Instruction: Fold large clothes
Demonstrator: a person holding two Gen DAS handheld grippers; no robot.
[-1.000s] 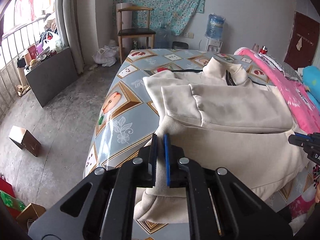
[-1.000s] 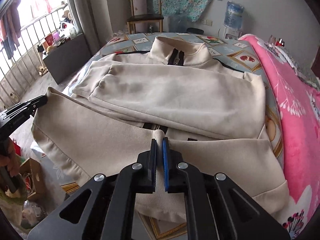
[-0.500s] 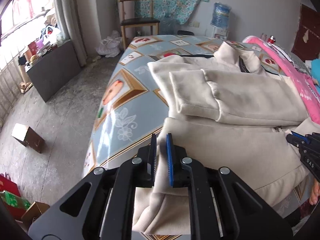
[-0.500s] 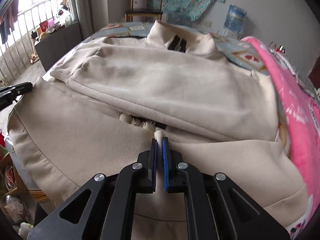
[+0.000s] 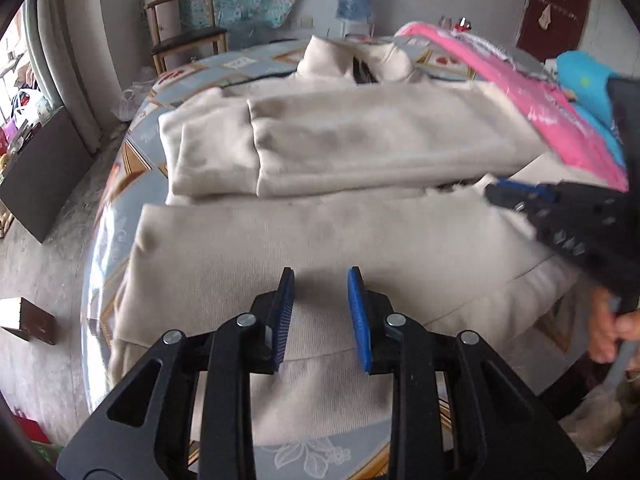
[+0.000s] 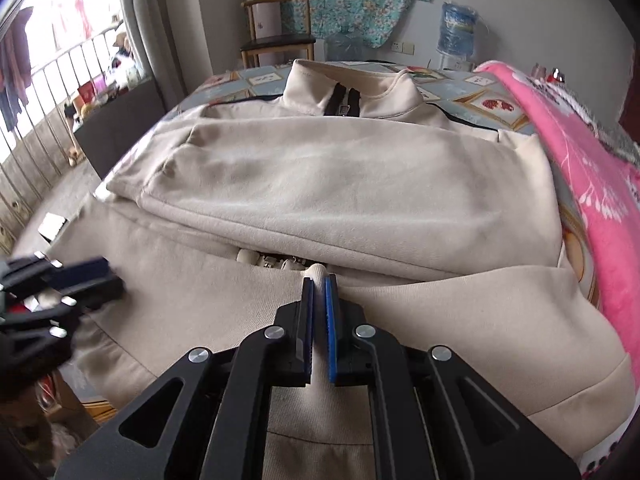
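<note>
A cream zip-up jacket [image 5: 360,144] lies on the patterned table, collar at the far end, sleeves folded across the chest. Its bottom part [image 5: 320,240] is folded up toward the sleeves. My left gripper [image 5: 320,280] is open and empty just above this folded part. My right gripper [image 6: 319,282] is shut on a pinch of the jacket's hem [image 6: 316,270], near the zip in the middle. The jacket fills the right wrist view [image 6: 340,184]. The right gripper shows at the right in the left wrist view [image 5: 520,196], and the left gripper at the left in the right wrist view [image 6: 80,276].
A pink blanket [image 6: 592,168] lies along the table's right side. A wooden chair [image 6: 276,28] and a water bottle [image 6: 456,28] stand behind the table. A dark bench [image 5: 36,172] and a small box [image 5: 28,320] are on the floor to the left.
Both grippers carried the jacket's bottom edge forward onto the jacket. My left gripper has opened and let go of the hem; the right stays shut on it.
</note>
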